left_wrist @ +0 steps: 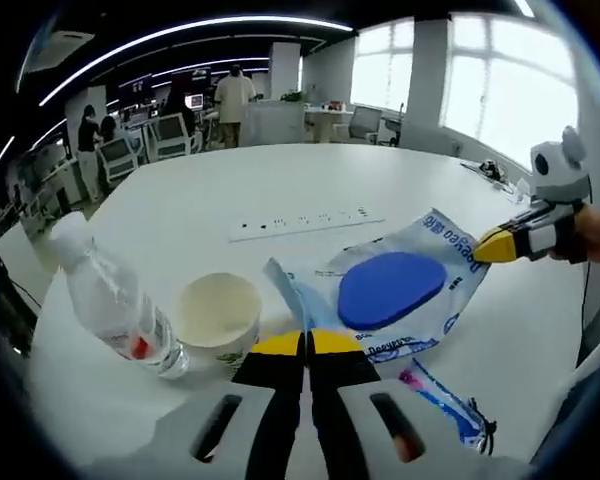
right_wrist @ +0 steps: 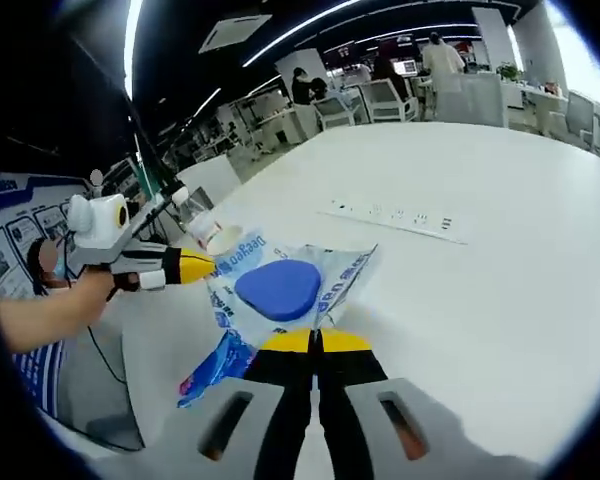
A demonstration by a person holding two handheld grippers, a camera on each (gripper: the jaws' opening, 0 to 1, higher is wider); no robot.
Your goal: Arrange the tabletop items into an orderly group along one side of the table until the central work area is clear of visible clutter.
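Note:
A blue-and-white printed plastic bag (left_wrist: 435,262) lies flat on the white table (left_wrist: 280,185), with a blue oval pad (left_wrist: 390,288) on top of it. My left gripper (left_wrist: 305,342) is shut on the bag's near edge. At the bag's far corner my right gripper (left_wrist: 500,245) is shut too. From the right gripper view, the same bag (right_wrist: 340,272) and pad (right_wrist: 278,288) lie just ahead of my right gripper (right_wrist: 315,340), and the left gripper (right_wrist: 195,265) pinches the opposite corner. A clear bottle (left_wrist: 115,310) lies on its side beside a paper cup (left_wrist: 218,318).
A thin blue-and-pink packet (left_wrist: 445,400) lies by the bag's edge near the table's rim, also seen as the packet (right_wrist: 215,365). A socket strip (left_wrist: 305,222) is set into the tabletop. Desks, chairs and people stand far behind.

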